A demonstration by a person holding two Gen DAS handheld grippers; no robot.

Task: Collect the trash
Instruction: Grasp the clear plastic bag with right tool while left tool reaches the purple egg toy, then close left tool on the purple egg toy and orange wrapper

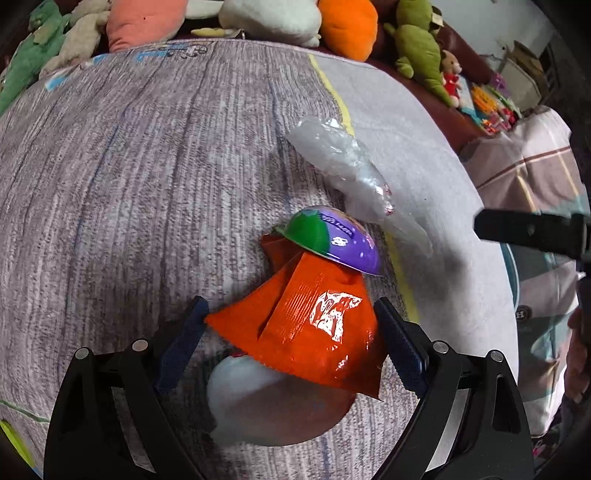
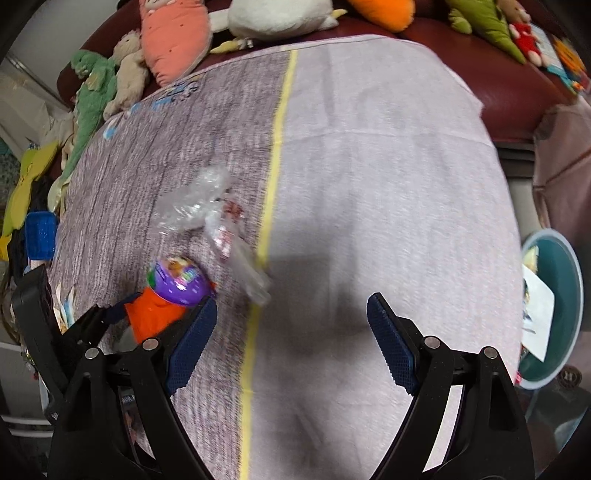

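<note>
A cloth [image 1: 147, 184] covers the surface, grey-lilac streaked weave on one part and plain pale fabric on the other, with a thin yellow stripe [image 2: 275, 155] running between them. Along its far edge sits a row of plush toys [image 1: 273, 16] on a dark red couch back [image 2: 517, 88]: green, pink, white and orange shapes. A checked pillow or blanket [image 1: 532, 173] lies off to the side.

The trash lies together on the streaked part. An orange wrapper [image 1: 310, 328] sits between the fingers of the left tool [image 1: 295, 343], whose jaws stand apart on either side of it; whether the pads press on it cannot be told. A purple and green cup lid [image 1: 332, 240] rests on the wrapper's far end, a white rounded object [image 1: 258, 406] lies under its near end, and a crumpled clear plastic bag [image 1: 343, 162] lies just beyond, crossing the yellow stripe.

The right wrist view shows the right tool [image 2: 291, 339] wide open over the plain fabric with nothing between its fingers, the trash off to its left. Only this view shows a teal bin [image 2: 554, 306] beside the surface's right edge, with paper scraps [image 2: 537, 306] in it, and the left tool's blue pad [image 2: 40, 236] from outside. Only the left wrist view shows the white object and the shiny patch on the wrapper; the right tool's black finger [image 1: 528, 229] enters it at the right.
</note>
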